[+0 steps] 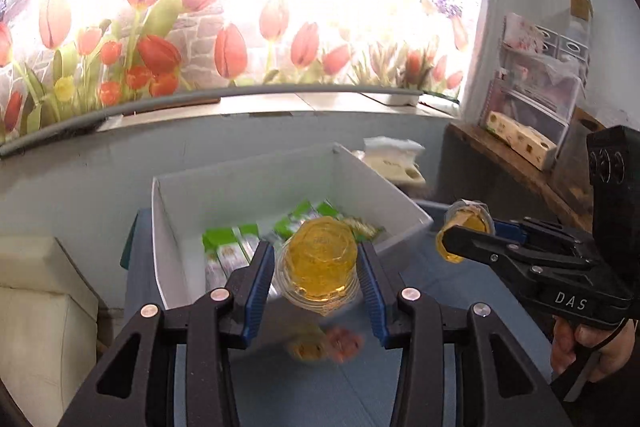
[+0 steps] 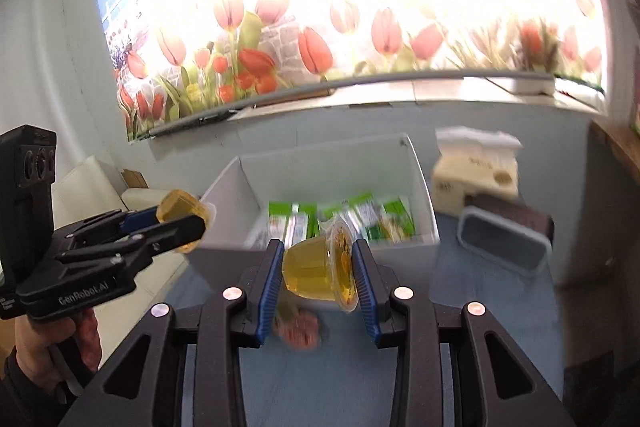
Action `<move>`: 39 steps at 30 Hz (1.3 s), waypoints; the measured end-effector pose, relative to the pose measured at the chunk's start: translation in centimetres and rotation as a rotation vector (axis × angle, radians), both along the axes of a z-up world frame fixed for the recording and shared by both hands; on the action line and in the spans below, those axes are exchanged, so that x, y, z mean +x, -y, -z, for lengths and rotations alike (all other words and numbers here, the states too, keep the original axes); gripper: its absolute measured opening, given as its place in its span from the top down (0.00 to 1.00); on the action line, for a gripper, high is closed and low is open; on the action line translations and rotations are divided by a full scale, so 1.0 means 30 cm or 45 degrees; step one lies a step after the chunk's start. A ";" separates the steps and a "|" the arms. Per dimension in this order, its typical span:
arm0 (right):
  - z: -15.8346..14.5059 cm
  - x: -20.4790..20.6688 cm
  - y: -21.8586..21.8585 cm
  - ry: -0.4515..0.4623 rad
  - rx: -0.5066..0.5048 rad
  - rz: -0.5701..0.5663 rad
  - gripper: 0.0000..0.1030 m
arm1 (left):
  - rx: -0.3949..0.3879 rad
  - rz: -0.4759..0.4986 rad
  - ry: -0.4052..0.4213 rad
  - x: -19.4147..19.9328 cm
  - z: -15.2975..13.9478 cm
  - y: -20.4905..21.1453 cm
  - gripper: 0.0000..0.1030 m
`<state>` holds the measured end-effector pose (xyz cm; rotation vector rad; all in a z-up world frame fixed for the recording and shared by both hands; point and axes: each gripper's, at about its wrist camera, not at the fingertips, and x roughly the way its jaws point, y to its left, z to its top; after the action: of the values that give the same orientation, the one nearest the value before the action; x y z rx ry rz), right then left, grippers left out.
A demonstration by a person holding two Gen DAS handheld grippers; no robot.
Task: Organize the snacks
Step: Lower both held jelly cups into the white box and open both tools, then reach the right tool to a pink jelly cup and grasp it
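Left gripper point(image 1: 318, 267): clamped on a yellow jelly cup point(image 1: 318, 261), frame centre. Right gripper point(image 2: 318, 269): clamped on a second jelly cup point(image 2: 320, 273), tipped sideways. White box point(image 1: 248, 183), behind: green snack packets point(image 1: 224, 247) inside; likely destination. Two cups point(image 2: 300, 329) remain below, blurred.

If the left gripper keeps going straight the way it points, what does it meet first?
Probably the white box: the left gripper, shut on a yellow jelly cup, aims over the near rim toward the green packets inside. Depth is unclear.
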<state>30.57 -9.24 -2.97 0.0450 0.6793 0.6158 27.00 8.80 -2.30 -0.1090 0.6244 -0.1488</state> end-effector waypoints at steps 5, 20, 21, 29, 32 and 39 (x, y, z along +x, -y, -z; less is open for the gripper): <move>-0.012 0.206 -0.127 -0.044 -0.037 -0.052 0.63 | -0.038 -0.019 -0.092 0.194 0.039 -0.082 0.54; 0.099 0.480 -0.162 -0.182 -0.139 0.036 0.10 | 0.040 -0.142 -0.245 0.331 0.213 -0.175 0.00; 0.092 0.473 -0.149 -0.178 -0.128 0.046 0.08 | 0.052 -0.150 -0.228 0.329 0.211 -0.174 0.00; 0.020 0.371 -0.072 -0.119 -0.072 0.091 0.00 | 0.040 -0.151 -0.218 0.249 0.182 -0.149 0.00; -0.003 0.300 -0.043 -0.105 -0.041 0.059 0.00 | 0.021 -0.146 -0.197 0.199 0.161 -0.130 0.00; 0.044 0.040 0.028 -0.060 0.021 -0.038 0.00 | -0.004 -0.136 -0.124 0.025 0.130 -0.074 0.00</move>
<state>31.78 -10.09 -4.28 0.0648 0.7216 0.6506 27.75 11.03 -6.20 -0.1533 0.7137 -0.0415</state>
